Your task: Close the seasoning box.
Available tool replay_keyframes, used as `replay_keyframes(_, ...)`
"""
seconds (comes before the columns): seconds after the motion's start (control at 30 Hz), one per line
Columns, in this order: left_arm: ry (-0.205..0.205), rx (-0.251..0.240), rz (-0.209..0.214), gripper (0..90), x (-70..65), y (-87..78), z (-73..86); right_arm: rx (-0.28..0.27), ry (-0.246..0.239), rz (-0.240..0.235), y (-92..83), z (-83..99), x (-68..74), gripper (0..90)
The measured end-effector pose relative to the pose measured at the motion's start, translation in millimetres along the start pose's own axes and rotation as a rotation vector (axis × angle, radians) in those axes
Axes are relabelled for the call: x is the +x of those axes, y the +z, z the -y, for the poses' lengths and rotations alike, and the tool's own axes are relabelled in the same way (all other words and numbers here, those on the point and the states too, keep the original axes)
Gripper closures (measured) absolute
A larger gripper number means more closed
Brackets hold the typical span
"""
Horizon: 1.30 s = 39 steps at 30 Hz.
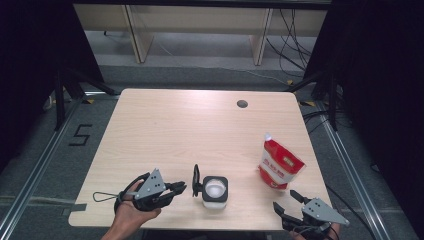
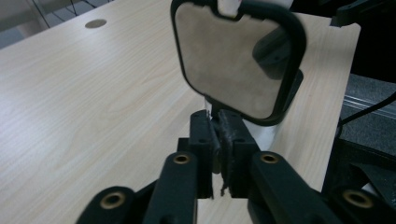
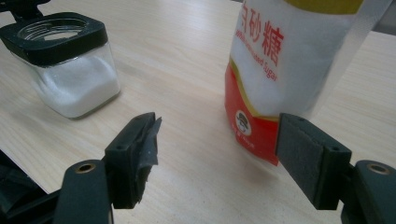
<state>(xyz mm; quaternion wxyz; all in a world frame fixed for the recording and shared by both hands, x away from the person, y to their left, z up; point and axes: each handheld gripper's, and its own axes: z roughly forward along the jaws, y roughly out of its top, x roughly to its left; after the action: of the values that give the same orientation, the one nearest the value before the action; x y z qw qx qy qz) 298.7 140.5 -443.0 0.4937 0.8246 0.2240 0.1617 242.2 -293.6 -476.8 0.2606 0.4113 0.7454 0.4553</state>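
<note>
A pale wooden table (image 1: 165,130) with a fine straight grain and rounded corners carries a small square jar of clear glass (image 1: 215,192) near its front edge. The jar has a thick black plastic collar around a round threaded mouth, and white granular powder fills its lower part, heaped against the glass. Its flat black-framed lid (image 1: 196,180), square with rounded corners and a smooth translucent pane, stands hinged upright at the jar's left side.

The left gripper (image 1: 181,188), black with a grey three-cornered plate on top, lies low over the table just left of the jar, held in the person's hand (image 1: 131,210). In the left gripper view its jaws stand pressed together, rough pads meeting right at the foot of the raised lid (image 2: 238,58); whether a thin tab of the lid is pinched between them cannot be told.

To the right stands a soft plastic pouch (image 1: 280,164), red at the base and white above, with red characters printed on it and a narrow torn-off top corner. It leans slightly and its film looks glossy and creased.

The right gripper (image 1: 287,201) rests at the table's front right corner, near the pouch but not touching it. Its jaws stand wide apart, matte dark pads facing the pouch (image 3: 285,70) with nothing between them.
</note>
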Motion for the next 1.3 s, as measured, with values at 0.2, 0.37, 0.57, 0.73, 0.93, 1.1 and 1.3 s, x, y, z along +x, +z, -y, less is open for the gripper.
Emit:
replay_keyframes(0.2,0.022,-0.006,0.026,89.3,-2.2,4.6,-9.4,-0.003,-0.009,0.009,-1.2,0.6,-0.8,31.5)
replay_keyframes(0.37,0.023,-0.026,0.025,89.3,-2.8,3.1,-20.5,-0.005,0.003,-0.005,-0.6,0.6,0.9,31.5)
replay_keyframes(0.57,0.035,-0.032,0.029,89.2,-3.0,4.4,-28.0,-0.004,-0.022,-0.001,1.0,1.1,-0.6,31.5)
replay_keyframes(0.73,0.045,-0.032,0.03,89.2,-1.2,5.9,-32.5,-0.003,-0.009,-0.003,0.1,1.0,0.5,31.6)
replay_keyframes(0.93,0.058,-0.024,0.05,89.1,-6.1,14.8,-36.1,-0.006,-0.004,-0.015,0.2,0.4,0.9,31.6)
replay_keyframes(1.1,0.076,-0.001,0.074,89.0,-14.4,27.4,-38.5,-0.005,-0.008,-0.016,0.5,0.6,1.3,31.6)
replay_keyframes(1.3,0.094,0.019,0.099,88.8,-20.1,40.7,-38.2,-0.008,-0.005,-0.012,-0.4,0.5,1.2,31.5)
